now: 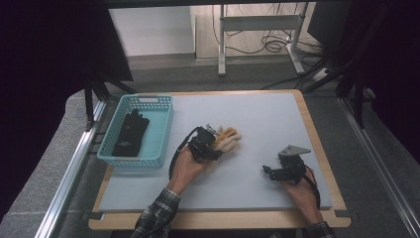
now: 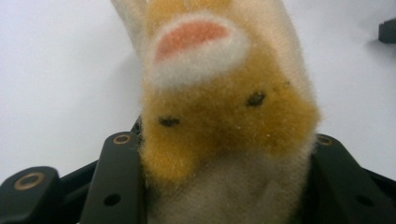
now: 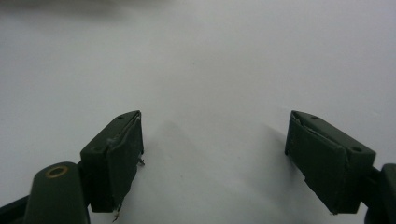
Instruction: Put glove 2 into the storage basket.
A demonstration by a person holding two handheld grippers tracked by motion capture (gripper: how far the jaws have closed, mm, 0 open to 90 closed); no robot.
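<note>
Holding the fuzzy yellow-and-cream plush toy (image 2: 224, 116) tight in your left gripper (image 1: 212, 142), you are lifting it near the middle of the grey tabletop (image 1: 257, 119). The teal plastic basket (image 1: 161, 126) at the left edge, with a black glove (image 1: 131, 131) inside, is likely waiting for it. Your right gripper (image 1: 271, 171) is resting open near the right edge.

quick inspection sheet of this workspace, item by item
surface: pale grey mat on a wood-edged table, bare around the right hand
job's things: tan and cream plush glove near the mat's middle; black glove lying in the turquoise basket at the left edge
clutter: nothing seen
grippers: left gripper has its jaws clamped on the plush glove; right gripper has its jaws open, nothing between them
cables: black cable loops from the left gripper; more cables on the floor beyond the table
surroundings: dark curtains on both sides, metal stand legs behind
</note>
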